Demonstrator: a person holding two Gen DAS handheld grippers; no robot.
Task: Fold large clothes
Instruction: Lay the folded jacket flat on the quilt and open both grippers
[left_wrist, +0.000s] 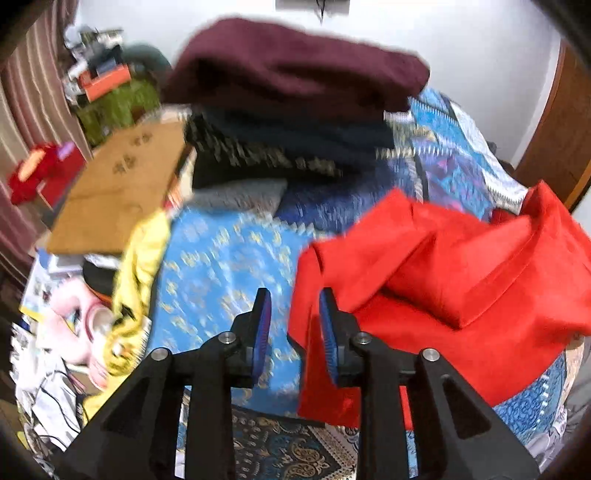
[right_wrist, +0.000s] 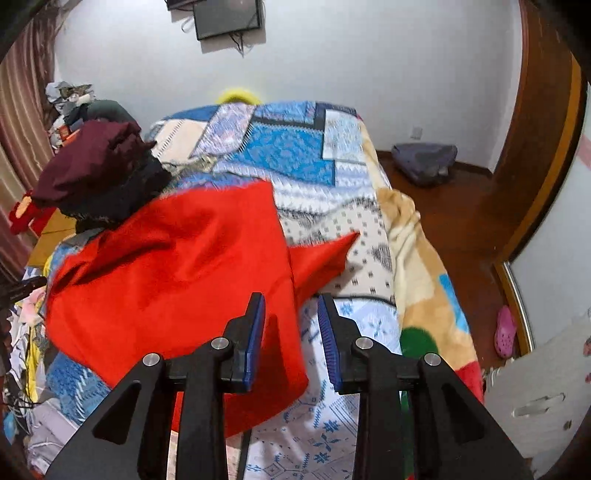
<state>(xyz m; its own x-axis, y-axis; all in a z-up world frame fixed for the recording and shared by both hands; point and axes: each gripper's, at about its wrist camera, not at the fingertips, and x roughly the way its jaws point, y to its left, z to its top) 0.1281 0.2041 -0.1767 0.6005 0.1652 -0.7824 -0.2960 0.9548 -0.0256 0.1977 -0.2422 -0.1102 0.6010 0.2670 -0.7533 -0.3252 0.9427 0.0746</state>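
Note:
A large red garment (left_wrist: 443, 295) lies crumpled on the blue patterned bed cover (left_wrist: 221, 258), right of centre in the left wrist view. My left gripper (left_wrist: 295, 325) is open and empty, with the garment's left edge at its right finger. In the right wrist view the red garment (right_wrist: 177, 266) spreads across the left half of the bed. My right gripper (right_wrist: 291, 328) is open and empty above the garment's right edge. A stack of folded clothes topped by a maroon piece (left_wrist: 295, 66) stands at the far side; it also shows in the right wrist view (right_wrist: 92, 166).
A brown cardboard sheet (left_wrist: 118, 192) and a yellow cloth (left_wrist: 140, 266) lie left of the bed, with clutter below them. The patchwork quilt (right_wrist: 295, 147) covers the bed. A beige blanket (right_wrist: 424, 258) hangs over the right edge. A wooden floor and door frame (right_wrist: 535, 166) are at right.

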